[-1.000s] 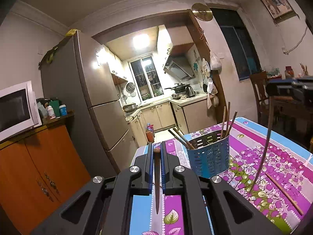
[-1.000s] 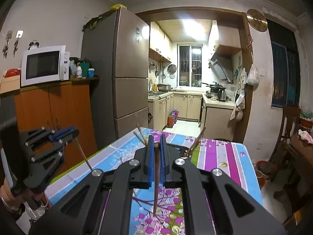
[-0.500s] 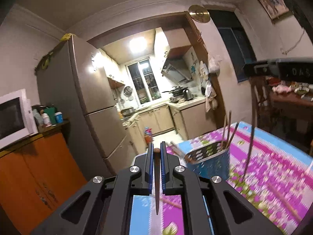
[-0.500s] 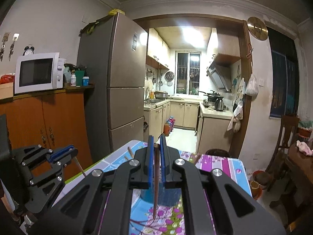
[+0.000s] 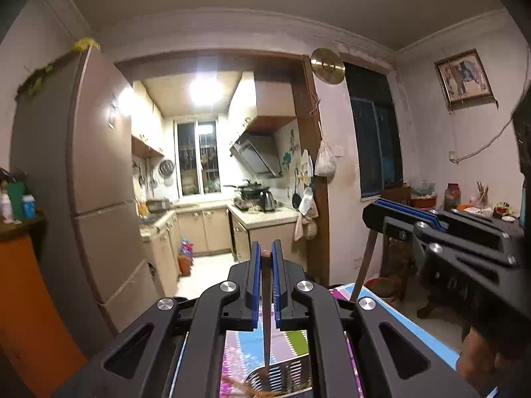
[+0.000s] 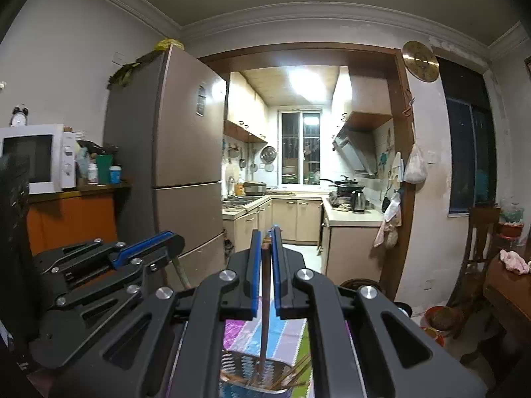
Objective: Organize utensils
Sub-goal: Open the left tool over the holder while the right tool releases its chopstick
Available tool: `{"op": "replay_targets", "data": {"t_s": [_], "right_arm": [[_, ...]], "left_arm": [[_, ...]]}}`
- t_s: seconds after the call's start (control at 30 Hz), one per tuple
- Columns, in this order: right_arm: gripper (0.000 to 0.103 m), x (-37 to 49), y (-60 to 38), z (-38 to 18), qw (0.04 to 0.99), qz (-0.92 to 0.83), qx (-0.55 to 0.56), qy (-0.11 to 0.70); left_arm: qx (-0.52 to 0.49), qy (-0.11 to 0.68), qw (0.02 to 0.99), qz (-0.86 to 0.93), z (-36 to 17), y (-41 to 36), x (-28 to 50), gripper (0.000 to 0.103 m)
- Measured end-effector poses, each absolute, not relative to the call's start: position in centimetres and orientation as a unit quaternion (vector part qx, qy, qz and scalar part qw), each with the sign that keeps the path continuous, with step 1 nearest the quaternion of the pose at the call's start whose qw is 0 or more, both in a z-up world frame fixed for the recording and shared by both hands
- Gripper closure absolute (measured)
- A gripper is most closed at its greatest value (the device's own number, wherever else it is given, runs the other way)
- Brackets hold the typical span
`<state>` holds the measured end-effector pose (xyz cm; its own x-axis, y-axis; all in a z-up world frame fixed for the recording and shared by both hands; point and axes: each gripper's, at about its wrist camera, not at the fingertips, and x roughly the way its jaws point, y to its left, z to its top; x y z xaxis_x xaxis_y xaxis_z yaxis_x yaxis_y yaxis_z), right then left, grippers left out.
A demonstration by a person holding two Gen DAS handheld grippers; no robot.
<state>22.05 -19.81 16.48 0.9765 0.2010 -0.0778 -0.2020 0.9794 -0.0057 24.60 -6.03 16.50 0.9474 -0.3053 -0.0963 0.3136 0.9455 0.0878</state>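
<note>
Hanging from each clamped claw (image 5: 265, 258), chopstick (image 5: 266, 325) over holder (image 5: 282, 376)

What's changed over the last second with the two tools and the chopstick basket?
Both tools rose: the blue slotted utensil basket, earlier ahead on the table, now sits low beneath them. The left tool and right tool stay shut, each on a brown wooden chopstick hanging tip-down over the basket. Nothing was let go; the floral tablecloth and other chopsticks in the basket stayed put.
</note>
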Motion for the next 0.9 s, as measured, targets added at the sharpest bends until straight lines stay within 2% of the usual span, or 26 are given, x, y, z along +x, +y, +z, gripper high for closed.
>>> {"op": "replay_targets", "data": {"t_s": [0.17,0.57,0.67,0.7,0.77,0.9], "right_arm": [[0.098,25.5,-20.3,13.5,0.993,0.095,0.009,0.063],[0.098,29.1,-19.7,7.5,0.988,0.094,0.012,0.125],[0.092,29.2,-19.4,7.1,0.987,0.092,0.005,0.133],[0.088,29.0,-19.4,7.3,0.987,0.09,0.005,0.13],[0.088,28.3,-19.8,8.1,0.988,0.091,0.004,0.122],[0.088,24.6,-22.8,11.2,0.993,0.082,-0.006,0.084]], "left_arm": [[0.021,0.086,0.982,-0.165,13.2,-6.1,28.9,0.095],[0.014,0.136,0.978,-0.16,6.8,-5.6,32.5,0.095],[0.016,0.147,0.976,-0.161,5.8,-5.5,32.5,0.095],[0.018,0.148,0.976,-0.158,5.7,-5.4,32.5,0.095],[0.013,0.141,0.978,-0.155,6.2,-5.0,32.1,0.095],[-0.023,0.077,0.983,-0.167,10.3,-2.3,28.0,0.095]]}}
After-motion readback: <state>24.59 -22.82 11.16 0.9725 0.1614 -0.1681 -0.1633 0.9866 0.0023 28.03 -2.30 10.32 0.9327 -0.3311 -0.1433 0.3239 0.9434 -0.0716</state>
